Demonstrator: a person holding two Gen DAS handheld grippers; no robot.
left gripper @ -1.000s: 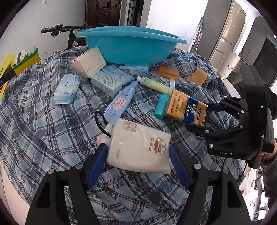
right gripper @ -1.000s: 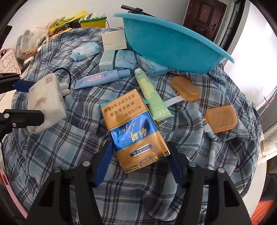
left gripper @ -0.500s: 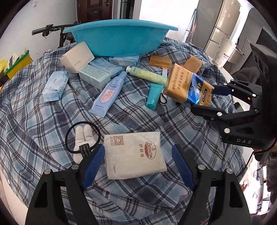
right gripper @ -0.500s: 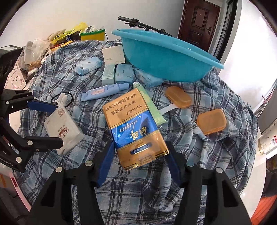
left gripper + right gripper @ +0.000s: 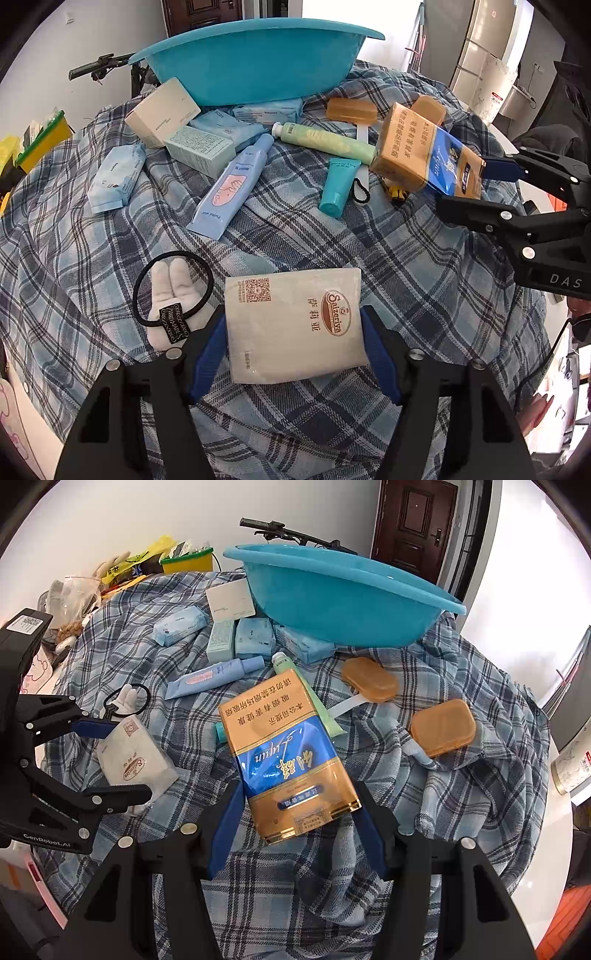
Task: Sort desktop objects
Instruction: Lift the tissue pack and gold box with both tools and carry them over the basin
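Observation:
A white paper packet (image 5: pixel 291 325) with a brown oval logo lies on the plaid cloth. My left gripper (image 5: pixel 292 312) is closing on it, and its blue pads (image 5: pixel 207 354) touch both side edges. The right wrist view shows the same packet (image 5: pixel 136 764) in the left gripper (image 5: pixel 127 760). My right gripper (image 5: pixel 299 786) is shut on a gold and blue carton (image 5: pixel 284 753) and holds it tilted above the cloth. From the left wrist view, the carton (image 5: pixel 421 155) hangs in the right gripper (image 5: pixel 463 184) at the right. A turquoise basin (image 5: pixel 258 66) stands at the back.
A black hair tie with a white plush (image 5: pixel 170 295) lies just left of the packet. Pale boxes (image 5: pixel 199 151), a blue tube (image 5: pixel 232 184), a green tube (image 5: pixel 328 142), a teal tube (image 5: pixel 338 184) and amber cases (image 5: pixel 443 727) crowd the space before the basin. The cloth drops off at the right.
The left gripper came down with the white packet from mid-air onto the cloth, widened around it, then closed in again. The right gripper keeps the carton.

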